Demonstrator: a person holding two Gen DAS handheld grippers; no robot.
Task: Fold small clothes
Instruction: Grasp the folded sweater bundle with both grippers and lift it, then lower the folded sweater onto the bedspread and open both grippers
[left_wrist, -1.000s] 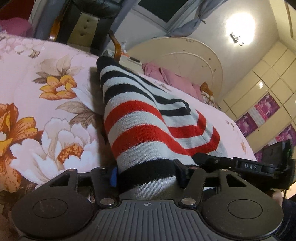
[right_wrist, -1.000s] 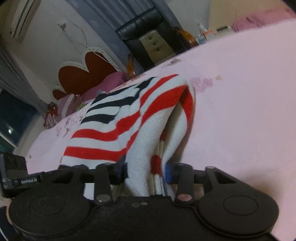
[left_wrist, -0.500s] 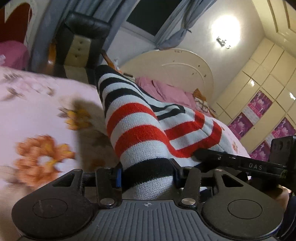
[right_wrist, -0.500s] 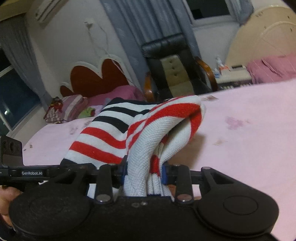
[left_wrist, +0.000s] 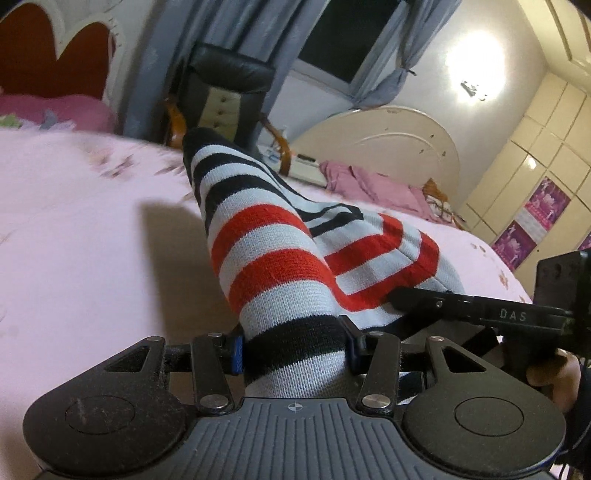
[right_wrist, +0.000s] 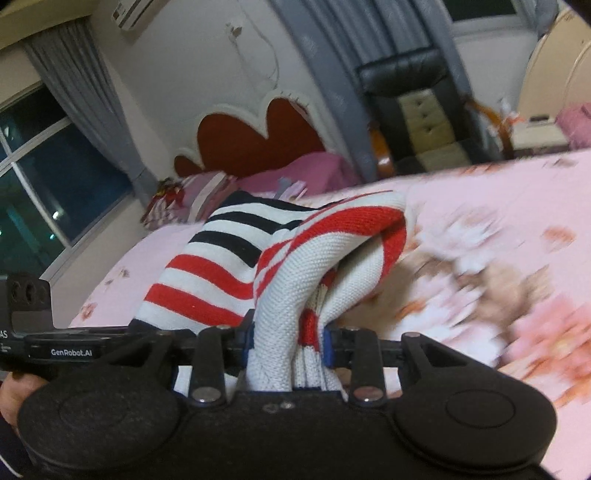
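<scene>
A small knitted garment (left_wrist: 280, 258) with white, red and black stripes is held off the pink bed between both grippers. My left gripper (left_wrist: 293, 349) is shut on its black-and-white striped edge. My right gripper (right_wrist: 288, 349) is shut on a bunched white and red fold of the same garment (right_wrist: 295, 266). The right gripper's body (left_wrist: 480, 314) shows at the right of the left wrist view, close beside the cloth. The left gripper's body (right_wrist: 55, 349) shows at the left of the right wrist view.
The pink floral bedspread (left_wrist: 92, 240) lies under the garment. A black armchair (left_wrist: 225, 96) stands beyond the bed. A cream headboard (left_wrist: 388, 144) with pink bedding (left_wrist: 369, 184) is behind. A red headboard (right_wrist: 251, 136) and a window (right_wrist: 44, 192) are at the left.
Both grippers have swung across the bed with the garment still clamped. The chair and the red headboard have come further into view, and the bedspread is blurred by motion.
</scene>
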